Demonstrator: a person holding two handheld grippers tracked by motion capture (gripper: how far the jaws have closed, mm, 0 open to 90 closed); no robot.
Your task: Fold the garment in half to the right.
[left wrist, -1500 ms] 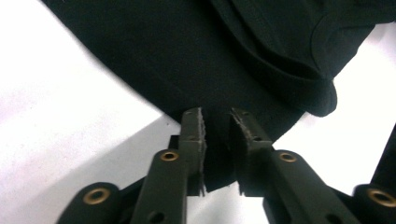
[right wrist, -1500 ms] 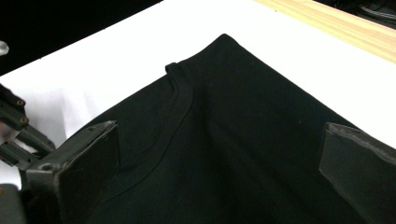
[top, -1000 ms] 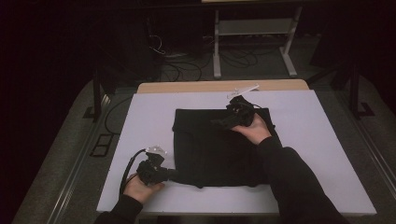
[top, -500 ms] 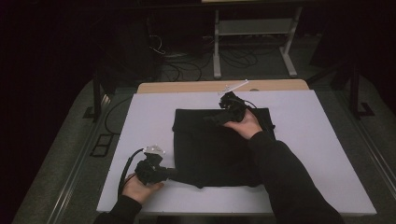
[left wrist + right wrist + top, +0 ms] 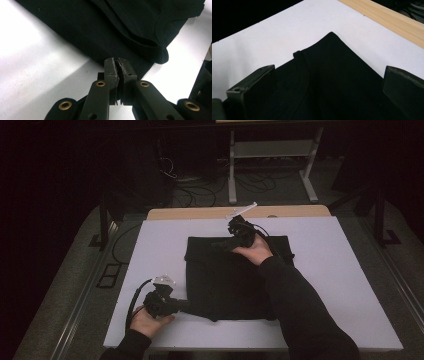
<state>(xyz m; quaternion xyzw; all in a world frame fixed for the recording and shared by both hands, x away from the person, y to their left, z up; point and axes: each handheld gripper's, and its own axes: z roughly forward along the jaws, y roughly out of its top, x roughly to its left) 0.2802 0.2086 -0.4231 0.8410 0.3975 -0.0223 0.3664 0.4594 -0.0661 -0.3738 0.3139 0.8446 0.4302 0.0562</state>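
I have the black garment [image 5: 232, 280] folded flat mid-desk [image 5: 340, 270]. My left gripper [image 5: 117, 65] has its fingers pressed together on the near-left hem. My right gripper [image 5: 329, 82], fingers spread, hovers over the far corner; it has shifted left since earlier. Further folding remains, I judge.

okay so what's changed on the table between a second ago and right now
The right claw has slid left along the far edge of the black garment, toward its far-left corner, jaws wide open over the cloth. It has taken hold of nothing. The left claw stayed put at the garment's near-left corner, jaws shut, and the garment lies folded on the white table as before.
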